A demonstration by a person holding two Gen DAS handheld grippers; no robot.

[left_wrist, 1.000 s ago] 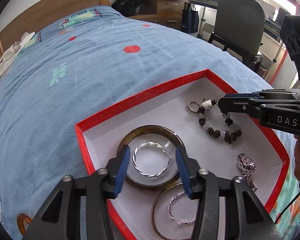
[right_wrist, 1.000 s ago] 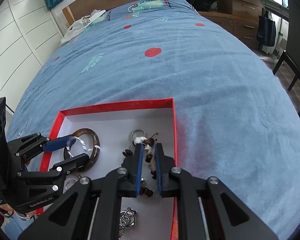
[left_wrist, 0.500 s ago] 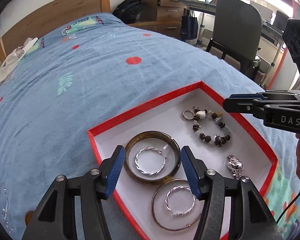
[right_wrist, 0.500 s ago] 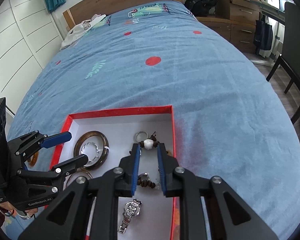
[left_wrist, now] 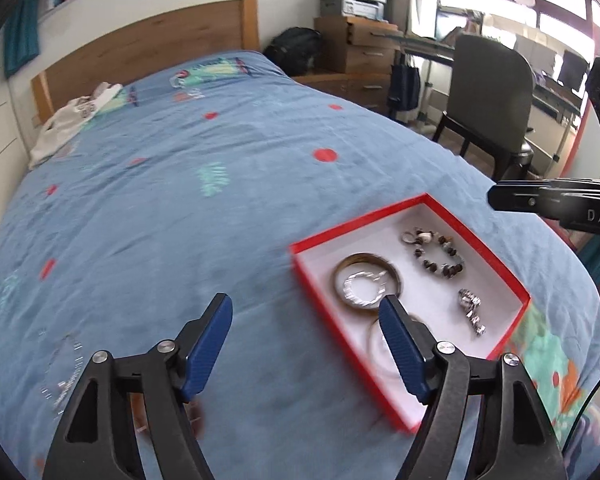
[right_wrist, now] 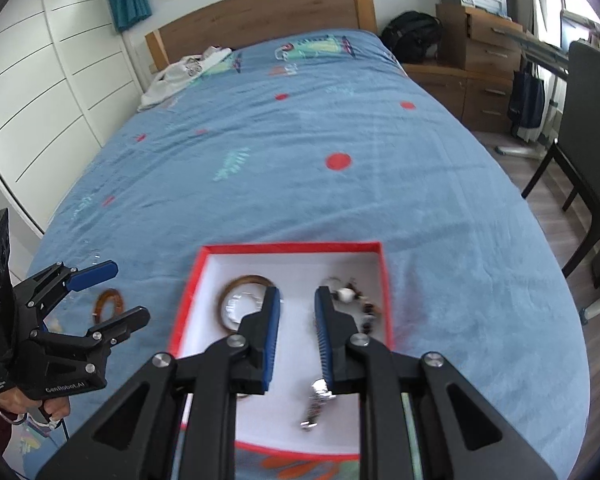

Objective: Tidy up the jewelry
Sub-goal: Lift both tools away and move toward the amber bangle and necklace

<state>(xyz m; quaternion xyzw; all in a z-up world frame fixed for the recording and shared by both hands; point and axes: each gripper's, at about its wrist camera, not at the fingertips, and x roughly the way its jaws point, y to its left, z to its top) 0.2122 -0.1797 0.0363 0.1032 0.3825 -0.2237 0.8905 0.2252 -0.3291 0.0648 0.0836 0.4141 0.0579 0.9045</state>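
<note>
Plainly, the step in hand looked like fetching the brown bangle [right_wrist: 109, 301] that lay loose on the bed [right_wrist: 340, 200], just left of the red box [right_wrist: 292, 246], and the left hand-held gripper [left_wrist: 306, 332] was well set for it: its jaws stood wide apart and empty, pointed at the blanket left of the box. To do it well, I judged, the jaws would need to come down over one side of the ring, one finger inside the hoop and one outside, so that the soft blanket was not pinched along with it; a thin chain [left_wrist: 66, 364] seemed to lie farther left of the box, though blur made it hard to be sure. The right hand-held gripper [right_wrist: 297, 336] hung over the box with its jaws parted and nothing between them, and would do best to keep clear. Inside the box, a dark bangle [left_wrist: 367, 283] with a twisted silver hoop [left_wrist: 361, 289] within it lay at the left side; a beaded bracelet [left_wrist: 436, 250] of brown and pale beads lay at the far right; a small silver watch [left_wrist: 471, 310] lay nearer on the right, and a second ring [left_wrist: 380, 354] sat at the near left, half hidden by a finger.
</note>
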